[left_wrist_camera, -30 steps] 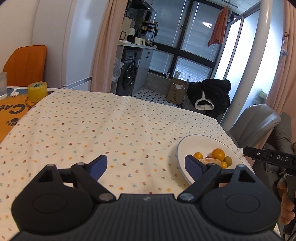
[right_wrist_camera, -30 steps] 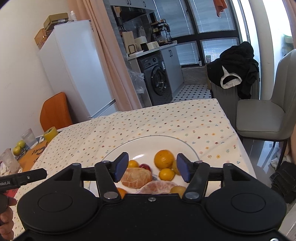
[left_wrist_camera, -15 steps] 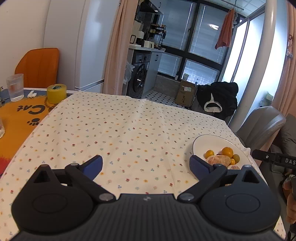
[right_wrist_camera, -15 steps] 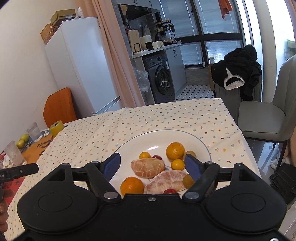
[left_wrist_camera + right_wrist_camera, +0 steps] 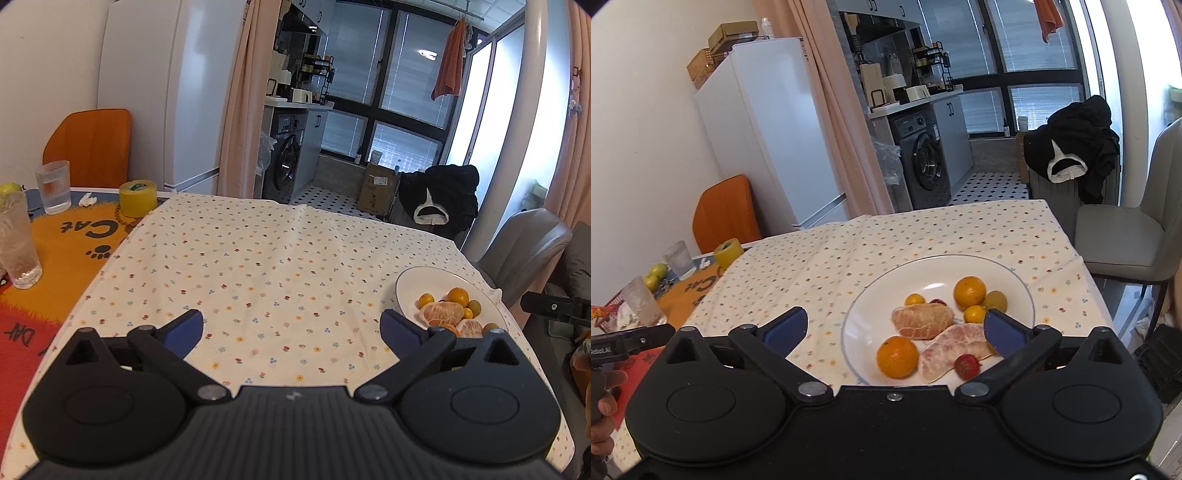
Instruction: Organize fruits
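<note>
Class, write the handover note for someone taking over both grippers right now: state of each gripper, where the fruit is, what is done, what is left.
Left gripper: open, empty, above bare floral tablecloth, with the plate off to its right.
Right gripper: open, empty, held over the near side of the white plate.
Fruit: all on the plate, namely two peeled citrus pieces, a large orange near the front, another orange at the back, several small yellow-orange fruits and a small red fruit.
Done: nothing gripped; the fruit lies mixed.
Left: likely sorting it, and the right gripper is closest.
</note>
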Demonstrator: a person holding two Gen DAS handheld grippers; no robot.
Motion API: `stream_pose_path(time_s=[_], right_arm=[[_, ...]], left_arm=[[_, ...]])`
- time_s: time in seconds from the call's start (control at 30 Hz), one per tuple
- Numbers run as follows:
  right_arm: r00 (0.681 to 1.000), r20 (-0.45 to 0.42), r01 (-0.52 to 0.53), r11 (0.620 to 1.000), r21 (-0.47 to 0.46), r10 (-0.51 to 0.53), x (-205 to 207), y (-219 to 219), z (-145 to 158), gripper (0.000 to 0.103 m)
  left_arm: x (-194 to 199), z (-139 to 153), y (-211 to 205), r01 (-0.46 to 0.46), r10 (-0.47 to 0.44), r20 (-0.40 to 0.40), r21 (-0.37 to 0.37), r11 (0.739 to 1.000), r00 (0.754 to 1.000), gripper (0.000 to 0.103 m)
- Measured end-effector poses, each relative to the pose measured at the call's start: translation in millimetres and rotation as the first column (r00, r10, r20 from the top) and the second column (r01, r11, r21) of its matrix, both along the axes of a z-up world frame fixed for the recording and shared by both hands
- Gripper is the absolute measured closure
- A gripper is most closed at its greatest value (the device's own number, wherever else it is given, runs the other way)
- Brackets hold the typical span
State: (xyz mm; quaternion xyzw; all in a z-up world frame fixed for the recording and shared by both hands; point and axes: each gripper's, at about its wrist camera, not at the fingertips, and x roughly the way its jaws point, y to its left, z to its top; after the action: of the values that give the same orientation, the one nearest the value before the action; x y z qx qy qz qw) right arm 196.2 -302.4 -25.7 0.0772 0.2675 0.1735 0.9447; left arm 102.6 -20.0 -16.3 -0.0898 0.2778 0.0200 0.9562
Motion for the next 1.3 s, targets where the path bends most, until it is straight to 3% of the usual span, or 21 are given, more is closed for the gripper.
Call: stream_pose_path(time_s=[0.27,0.37,0.7,1.3], right_arm=[[1.000,-0.021,0.005,1.000,0.002,-0.005,-20,10,7,0.000],[1.000,-0.022,0.016,1.000,0.002,-0.016,-29,12,10,0.000],[0.997,-0.027,0.073,0.997,-0.011,-0.073,-48,19,15,0.000],[0.998,-0.053,0.011,0.993,-0.114,-0.018,-71,45,8,0.000]], left_arm=[[-22,14,5,-0.014,0.013,0.013,0.028,1.000,1.000,0.002],[-32,20,7,0.002,-0.002,0.005,0.001,1.000,1.000,0.002],[-52,33,4,-0.031,0.031,-0.003,0.055,0.998,1.000,0.000],[-66,20,2,-0.038,0.040,-0.029,0.066,0.997,0.999,0.000]])
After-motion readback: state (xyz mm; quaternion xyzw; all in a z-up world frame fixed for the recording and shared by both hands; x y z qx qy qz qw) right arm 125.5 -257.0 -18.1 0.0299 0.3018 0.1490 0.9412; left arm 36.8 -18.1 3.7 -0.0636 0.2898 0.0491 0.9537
